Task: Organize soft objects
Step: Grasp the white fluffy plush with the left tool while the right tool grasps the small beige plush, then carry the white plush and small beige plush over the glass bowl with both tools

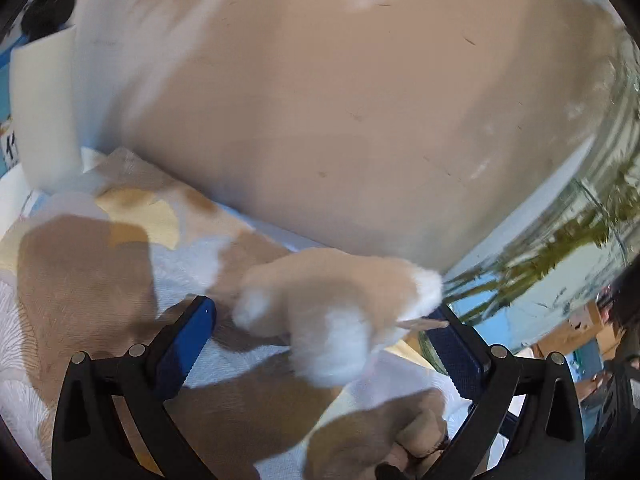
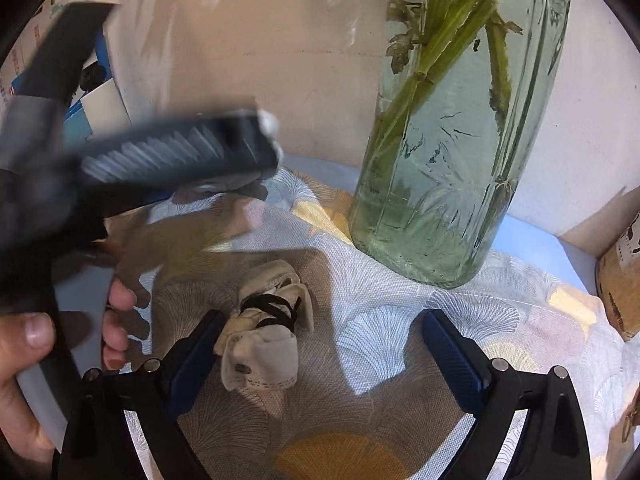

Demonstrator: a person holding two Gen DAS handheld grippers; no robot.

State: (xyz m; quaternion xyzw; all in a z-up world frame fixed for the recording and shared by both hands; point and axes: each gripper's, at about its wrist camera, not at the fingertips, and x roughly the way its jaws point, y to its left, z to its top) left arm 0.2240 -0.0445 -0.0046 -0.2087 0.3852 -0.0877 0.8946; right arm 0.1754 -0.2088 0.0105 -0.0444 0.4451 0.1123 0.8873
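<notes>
In the left wrist view a tan and white plush toy [image 1: 332,300], blurred by motion, sits between the wide-apart blue pads of my left gripper [image 1: 322,308] and brushes the right pad. I cannot tell whether it is being gripped. The toy hangs over a patterned cloth [image 1: 200,248]. In the right wrist view my right gripper [image 2: 320,320] stands open just above the cloth. A small cream fabric bundle [image 2: 264,344] bound with a black band lies between its fingers, close to the left one. A blurred finger [image 2: 180,152] of the left gripper crosses the upper left, with white fluff at its tip.
A tall glass jar [image 2: 448,184] with water and green stems stands on the cloth ahead right. A beige wall [image 1: 320,100] rises close behind. A cardboard box [image 2: 620,280] is at the right edge. A person's hand [image 2: 32,344] holds the left gripper's handle.
</notes>
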